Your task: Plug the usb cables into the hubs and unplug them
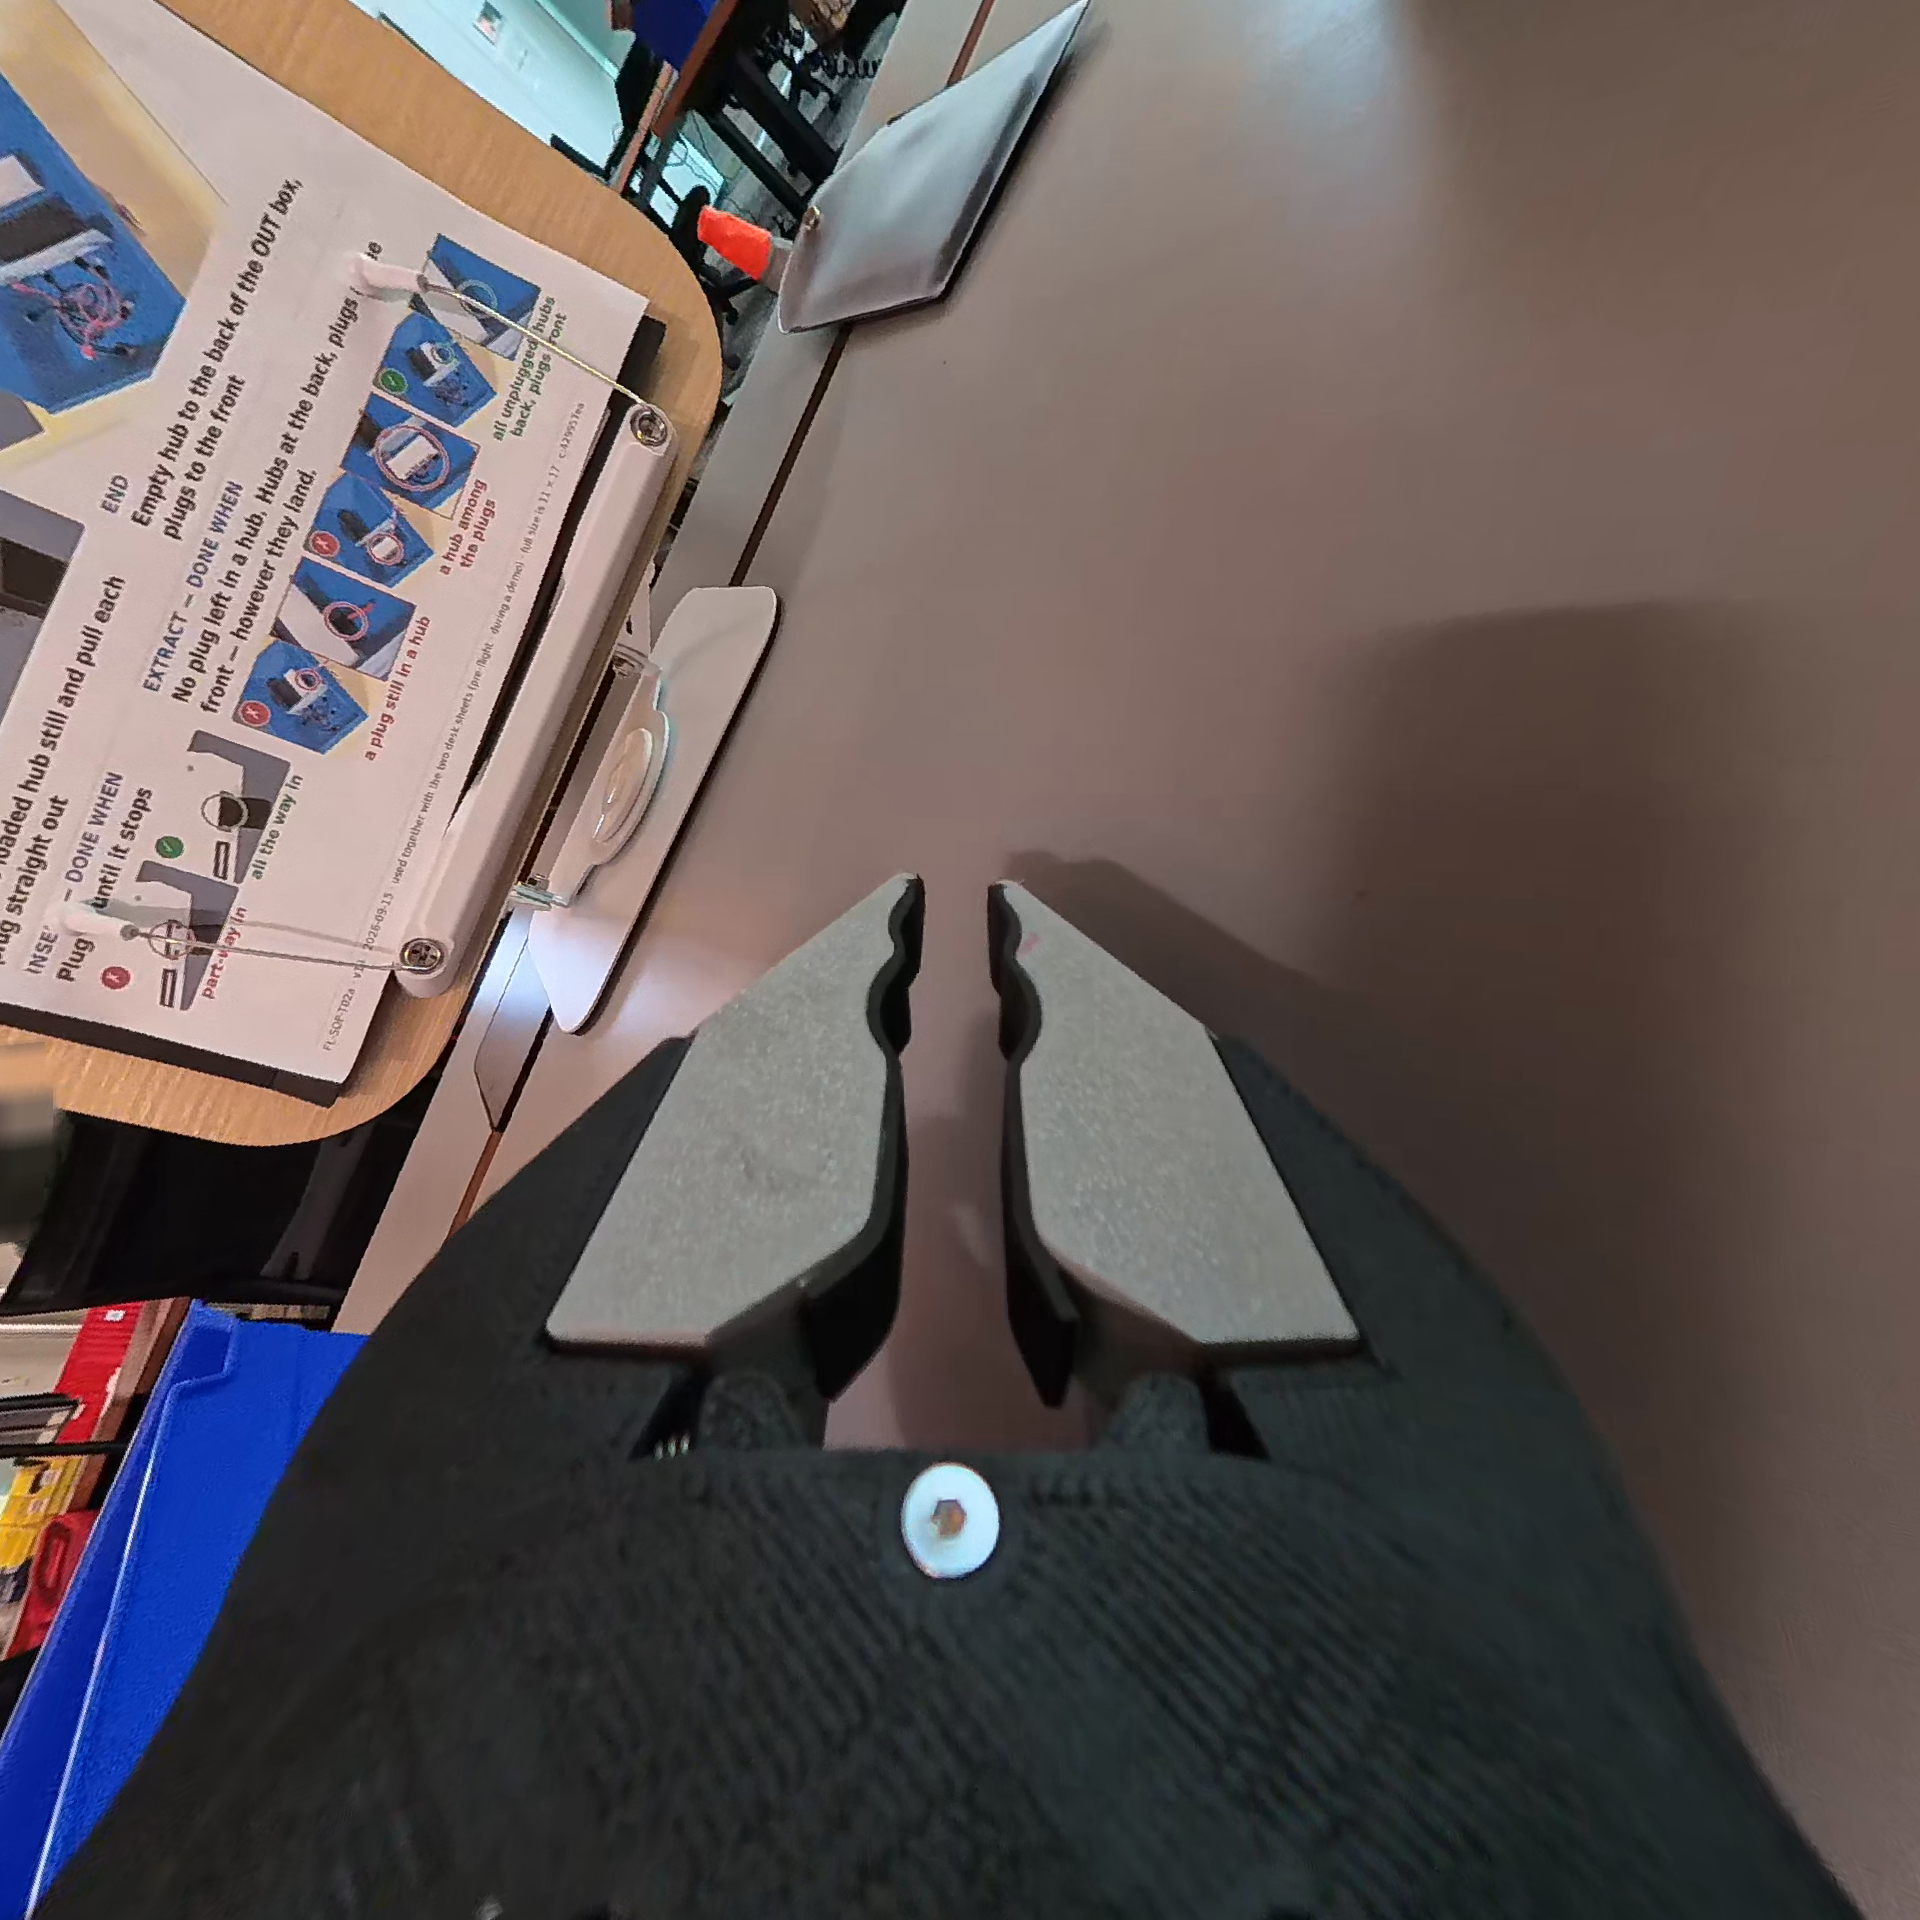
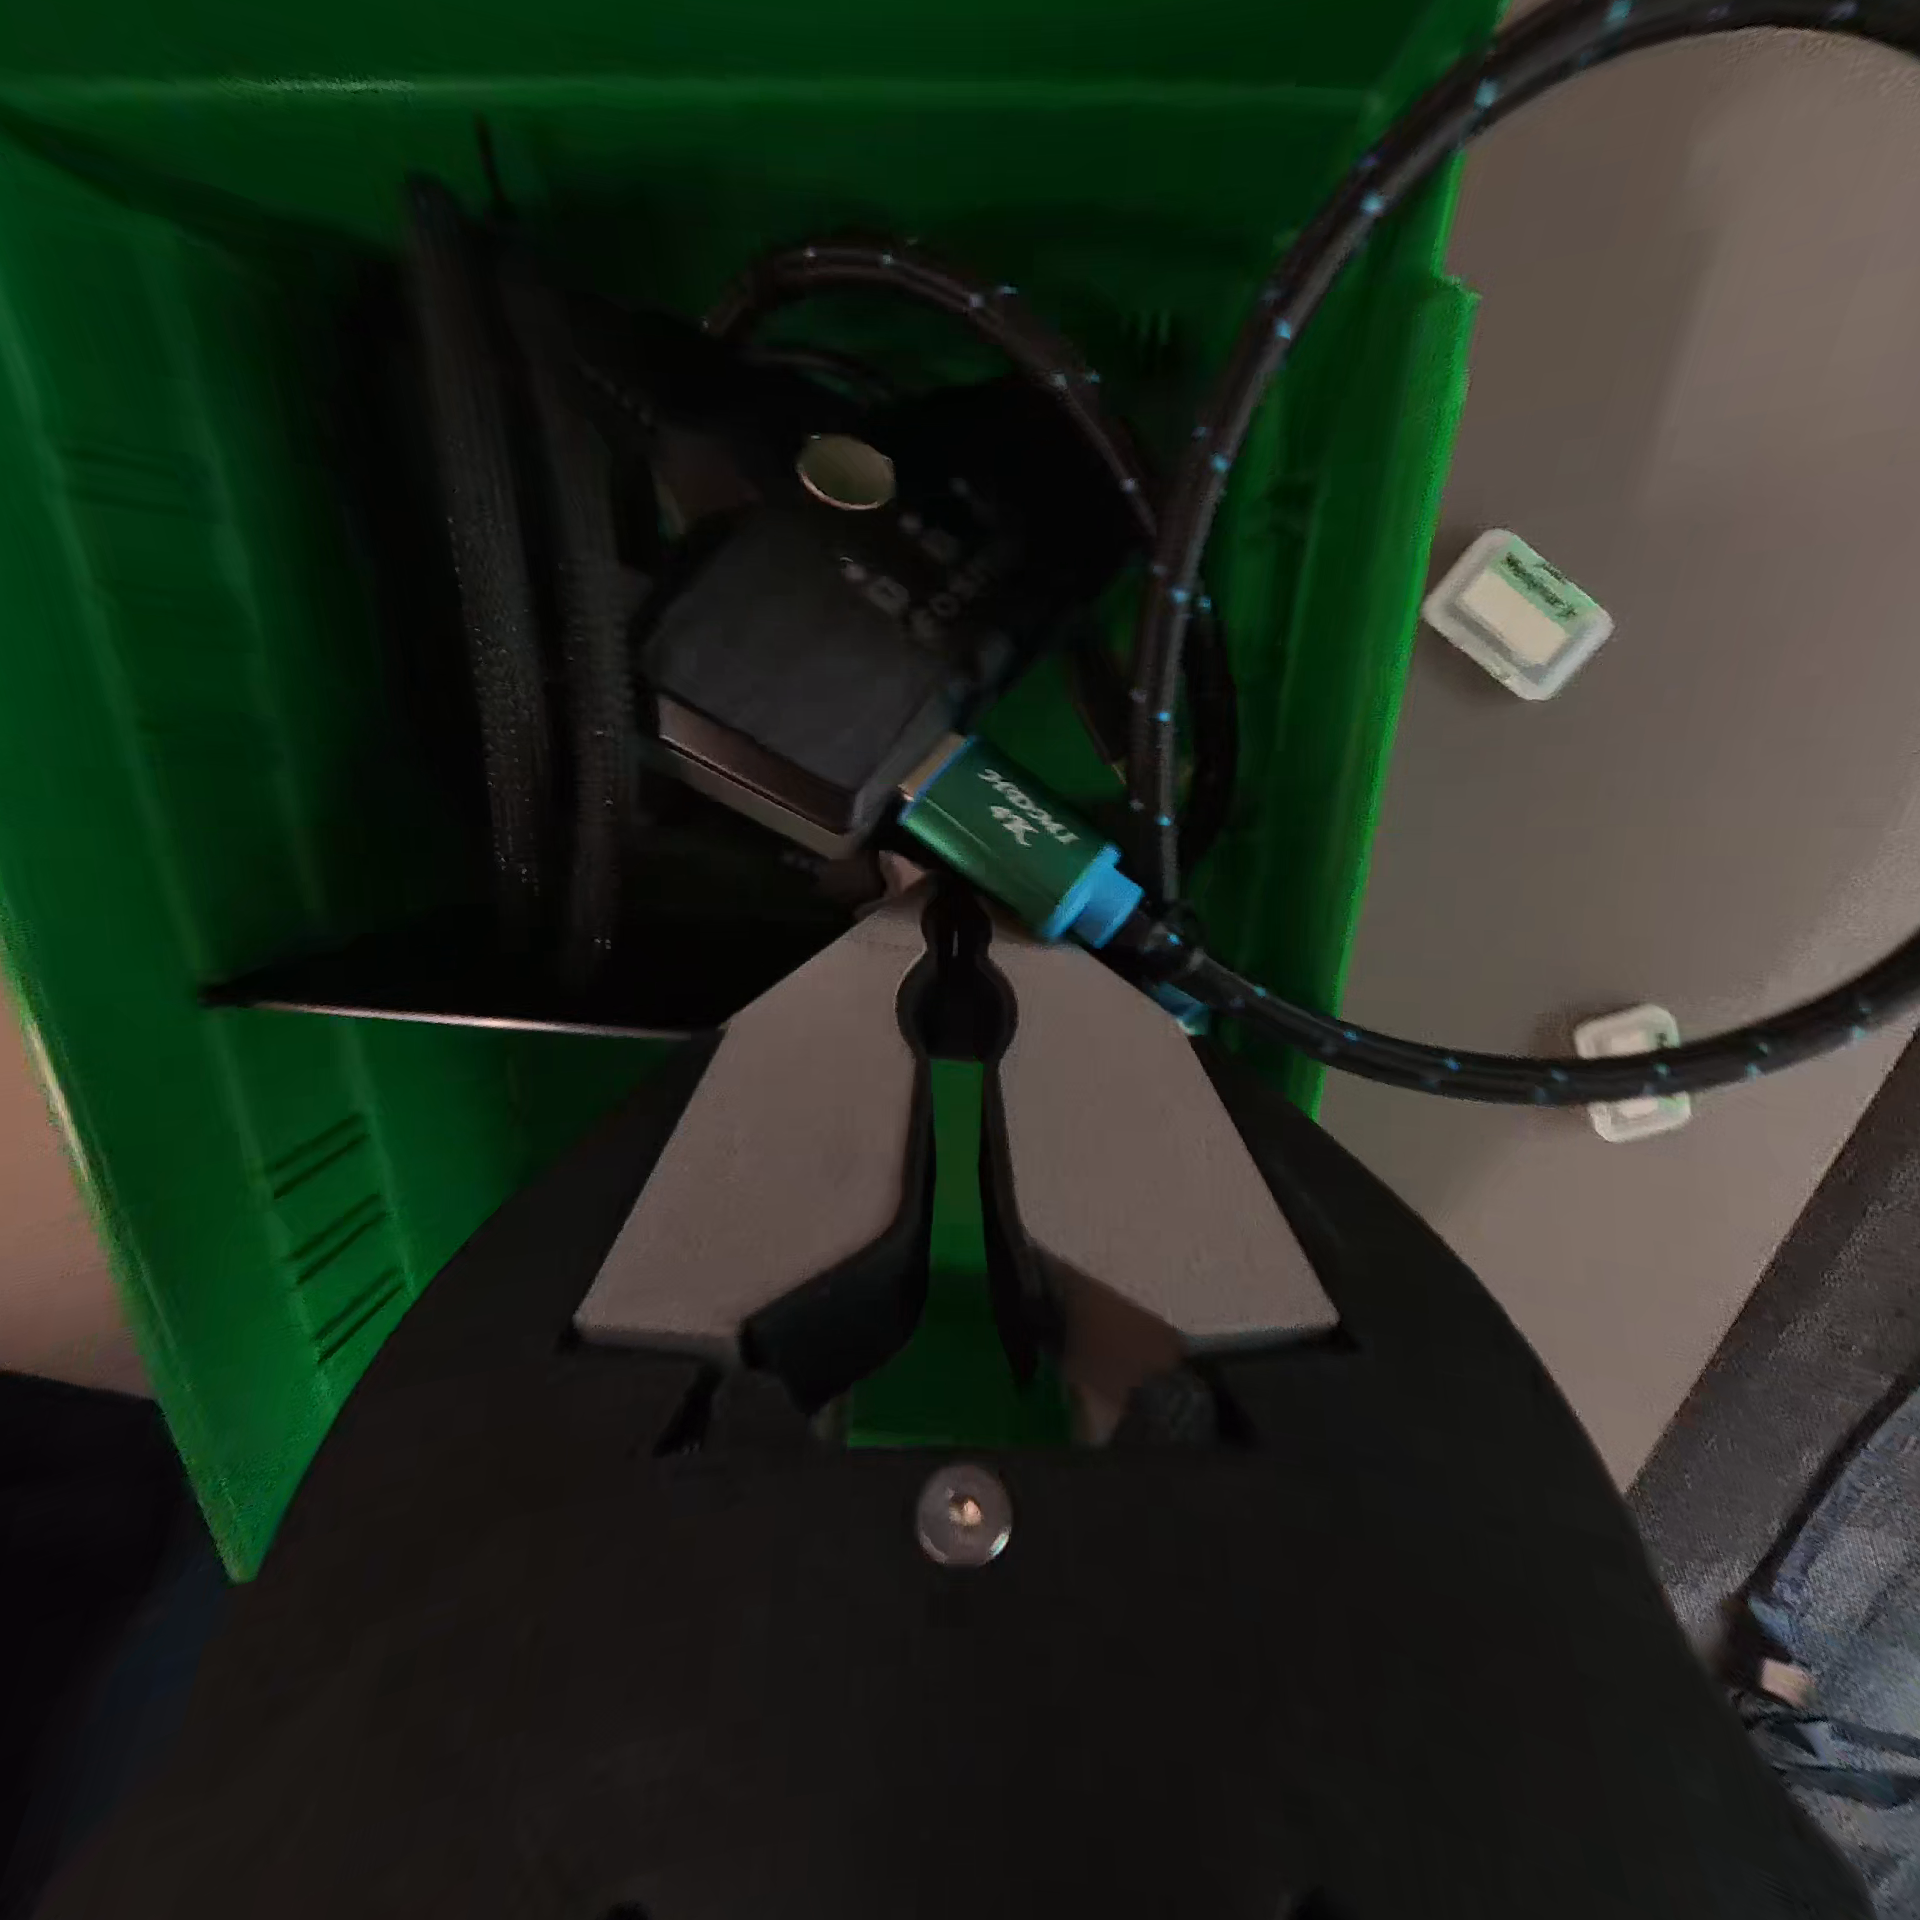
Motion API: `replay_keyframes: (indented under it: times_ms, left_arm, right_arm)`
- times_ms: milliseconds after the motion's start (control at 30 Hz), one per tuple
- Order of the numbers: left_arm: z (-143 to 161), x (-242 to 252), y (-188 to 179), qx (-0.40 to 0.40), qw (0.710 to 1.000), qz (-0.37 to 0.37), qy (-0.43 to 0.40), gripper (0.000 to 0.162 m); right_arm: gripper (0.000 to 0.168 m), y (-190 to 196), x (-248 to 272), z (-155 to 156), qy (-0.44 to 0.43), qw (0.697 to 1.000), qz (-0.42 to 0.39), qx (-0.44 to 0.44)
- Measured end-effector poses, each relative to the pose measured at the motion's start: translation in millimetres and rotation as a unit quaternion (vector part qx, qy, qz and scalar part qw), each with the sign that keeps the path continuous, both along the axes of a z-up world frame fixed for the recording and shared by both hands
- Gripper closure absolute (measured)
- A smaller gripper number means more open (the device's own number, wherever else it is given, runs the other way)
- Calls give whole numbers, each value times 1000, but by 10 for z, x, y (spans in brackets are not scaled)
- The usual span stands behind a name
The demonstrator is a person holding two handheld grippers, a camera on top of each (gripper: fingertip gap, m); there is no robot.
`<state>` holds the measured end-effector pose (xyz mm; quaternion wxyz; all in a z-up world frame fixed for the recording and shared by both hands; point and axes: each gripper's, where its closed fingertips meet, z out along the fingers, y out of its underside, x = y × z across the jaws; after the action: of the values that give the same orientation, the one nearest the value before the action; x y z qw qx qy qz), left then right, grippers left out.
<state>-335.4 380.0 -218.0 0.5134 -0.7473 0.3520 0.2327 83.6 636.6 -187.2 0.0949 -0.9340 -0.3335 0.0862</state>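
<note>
In the right wrist view a green bin (image 2: 260,623) holds a dark hub (image 2: 790,686), which lies tilted. A green and blue plug (image 2: 1013,847) sits in the hub's end. Its black braided cable (image 2: 1195,499) loops out over the bin wall onto the table. My right gripper (image 2: 940,909) is shut. Its tips meet just below the hub's corner and the plug, and I cannot tell whether anything is pinched between them. My left gripper (image 1: 956,899) hovers over the bare brown table (image 1: 1351,520). Its fingers are a narrow gap apart and hold nothing.
A printed instruction sheet (image 1: 312,582) is clipped on a wooden board stand with a white base (image 1: 665,748). A blue bin (image 1: 135,1558) is at the lower left and a grey plate (image 1: 914,208) at the far end. Two small clear card cases (image 2: 1517,613) (image 2: 1631,1070) lie right of the green bin. The gap from one gripper's tips to the other's is roughly 50 cm.
</note>
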Motion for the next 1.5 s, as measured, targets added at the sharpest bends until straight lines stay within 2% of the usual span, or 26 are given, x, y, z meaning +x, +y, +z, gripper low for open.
replay_keyframes:
  times_ms: [100, 333, 467, 567, 733, 1033, 1500]
  left_arm:
    - [22, -7, -10, 6, 1000, 0, -4, 152]
    - [-15, -14, 4, -5, 1000, -1, 2, 153]
    - [9, -18, -1, 2, 1000, 0, -1, 153]
    - [18, -30, -8, 3, 1000, 2, -5, 153]
    - [-9, -22, -5, -3, 1000, 1, 2, 153]
    - [-2, -26, -5, -1, 1000, 1, 0, 153]
    - [-3, -19, -5, -2, 1000, -1, 0, 153]
  right_arm:
    - [168, -53, -129, 41, 32, 999, 10, -9]
    - [168, 137, -104, 621, 104, 993, -33, 43]
    - [168, 186, -95, 541, 80, 995, -30, 53]
    - [168, 217, -148, 536, 97, 993, -37, 58]
    - [168, 142, -160, 403, 81, 996, -28, 31]
    - [168, 169, -229, 444, 104, 994, -31, 29]
    - [168, 39, -221, 288, 67, 998, -13, -5]
